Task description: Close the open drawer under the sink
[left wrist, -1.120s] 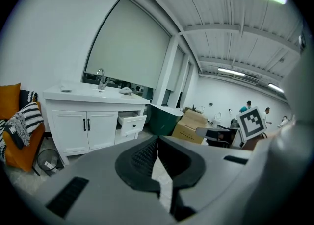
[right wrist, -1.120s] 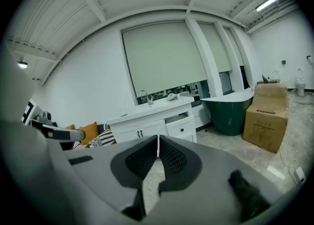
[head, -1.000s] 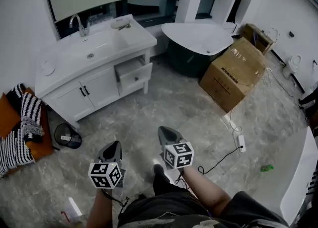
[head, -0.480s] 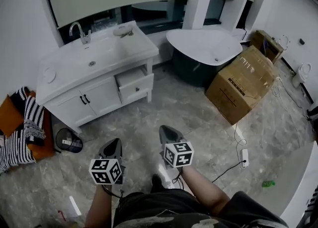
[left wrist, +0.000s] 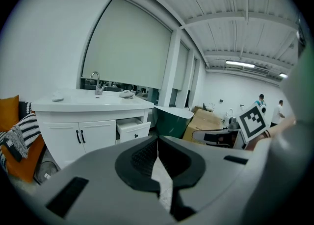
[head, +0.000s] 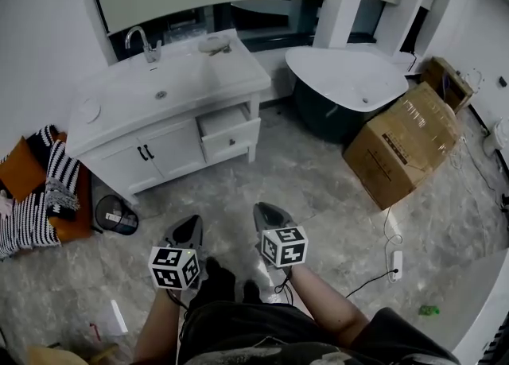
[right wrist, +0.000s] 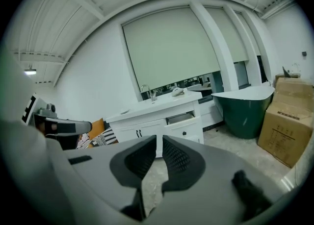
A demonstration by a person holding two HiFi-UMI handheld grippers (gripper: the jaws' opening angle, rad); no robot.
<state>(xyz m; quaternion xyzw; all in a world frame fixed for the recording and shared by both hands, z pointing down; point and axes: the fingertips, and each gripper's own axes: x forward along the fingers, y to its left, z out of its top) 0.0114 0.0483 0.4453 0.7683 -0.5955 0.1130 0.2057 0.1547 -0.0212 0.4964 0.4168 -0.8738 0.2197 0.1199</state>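
- Under the right end of the white sink counter [head: 238, 73], the drawer [head: 231, 131] is pulled part way out, with its front clear of the cabinet face.
- The drawer is just beside the two closed cabinet doors [head: 147, 155], on their right, and has one dark knob on its front.
- At the back edge of the counter stands the faucet [head: 143, 42], behind the basin.
- The left gripper [head: 189, 227] is over the grey floor [head: 310, 176], well apart from the drawer. Its jaws are pressed together, with nothing between them.
- The right gripper [head: 268, 214] is near the left one, also far from the drawer. Its jaws are together, with only a thin slit at the tips, and they pinch nothing.
- Both gripper views look toward the cabinet, and the open drawer shows above the jaws in each.
- To the right of the counter are a dark green tub [head: 342, 97] and a cardboard box [head: 406, 145].
- To its left lies a striped cloth [head: 36, 204].
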